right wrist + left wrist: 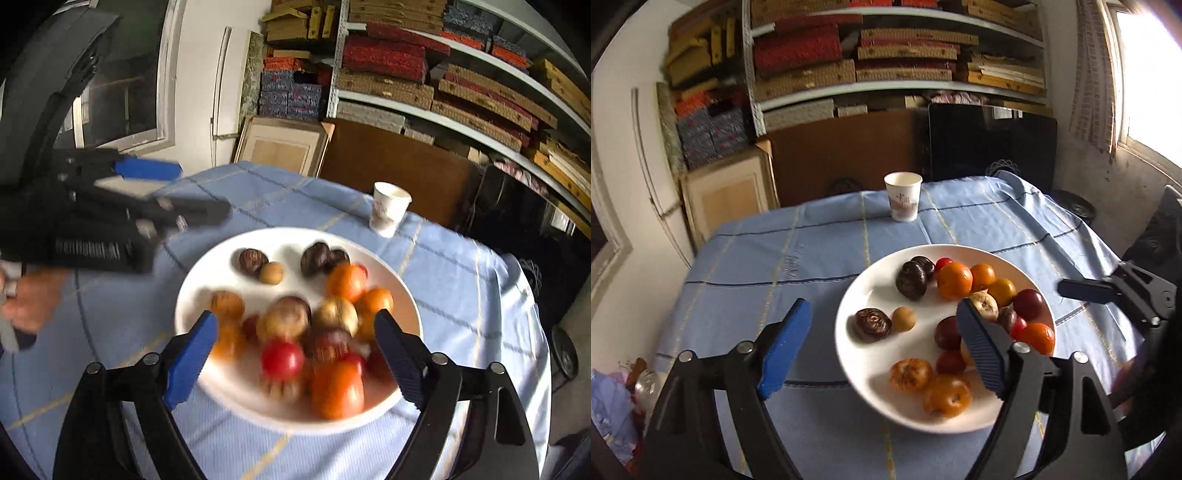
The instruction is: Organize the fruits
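A white plate (866, 373) sits on the blue checked tablecloth (768, 258) and holds several mixed fruits: oranges (954, 280), dark brown round fruits (910, 280), red ones (1028, 303) and a small tan one (904, 319). My left gripper (882, 306) hovers open above the plate's near left part, with nothing between its blue pads. My right gripper (295, 315) also stands open above the blurred fruit pile (282, 358) on the plate (207, 280), holding nothing. Each gripper shows in the other's view, the right one (1108, 291) at the edge and the left one (147, 173) with a hand beneath.
A paper cup (903, 197) stands upright behind the plate near the table's far edge, also seen from the right wrist as the cup (388, 208). Shelves of stacked boxes (886, 55) and a brown board (846, 155) stand beyond the table. The cloth hangs over the edges.
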Tool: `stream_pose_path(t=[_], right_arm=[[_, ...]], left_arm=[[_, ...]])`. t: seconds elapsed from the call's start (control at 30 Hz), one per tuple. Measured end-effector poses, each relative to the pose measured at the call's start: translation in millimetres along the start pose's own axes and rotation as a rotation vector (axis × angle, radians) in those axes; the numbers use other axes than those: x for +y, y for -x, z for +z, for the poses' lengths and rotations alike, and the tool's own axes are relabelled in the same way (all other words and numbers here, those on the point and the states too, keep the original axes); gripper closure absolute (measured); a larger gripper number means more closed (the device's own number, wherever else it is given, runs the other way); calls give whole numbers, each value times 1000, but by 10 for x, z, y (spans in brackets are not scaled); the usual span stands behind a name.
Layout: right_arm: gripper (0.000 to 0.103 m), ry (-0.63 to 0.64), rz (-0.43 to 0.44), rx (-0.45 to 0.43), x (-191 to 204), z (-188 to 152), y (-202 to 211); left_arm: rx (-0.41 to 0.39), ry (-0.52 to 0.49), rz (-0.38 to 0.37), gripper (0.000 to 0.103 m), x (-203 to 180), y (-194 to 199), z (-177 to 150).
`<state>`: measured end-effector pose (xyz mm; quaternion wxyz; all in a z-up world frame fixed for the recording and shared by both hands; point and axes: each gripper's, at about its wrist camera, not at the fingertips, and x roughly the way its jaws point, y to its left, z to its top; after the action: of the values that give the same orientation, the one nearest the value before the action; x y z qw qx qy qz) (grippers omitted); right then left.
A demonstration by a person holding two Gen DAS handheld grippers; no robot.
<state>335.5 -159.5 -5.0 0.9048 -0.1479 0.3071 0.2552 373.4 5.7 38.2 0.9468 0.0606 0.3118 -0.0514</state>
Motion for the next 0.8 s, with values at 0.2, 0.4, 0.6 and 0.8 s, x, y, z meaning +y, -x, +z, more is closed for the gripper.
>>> stream_pose_path(t=[0.2, 0.4, 0.6, 0.8], right_arm=[[12, -86, -74, 67, -179, -401, 386], [11, -190, -70, 44, -17, -559, 775], [8, -193, -114, 15, 277, -639, 1089], [7, -245, -138, -14, 374, -696, 1316]], left_arm=[[-12, 21, -1, 8, -26, 324, -170], [6, 59, -9, 7, -137, 619, -474], [-15, 89, 35, 5, -157, 1089, -831], [-24, 122, 83, 5, -81, 1453, -1072]])
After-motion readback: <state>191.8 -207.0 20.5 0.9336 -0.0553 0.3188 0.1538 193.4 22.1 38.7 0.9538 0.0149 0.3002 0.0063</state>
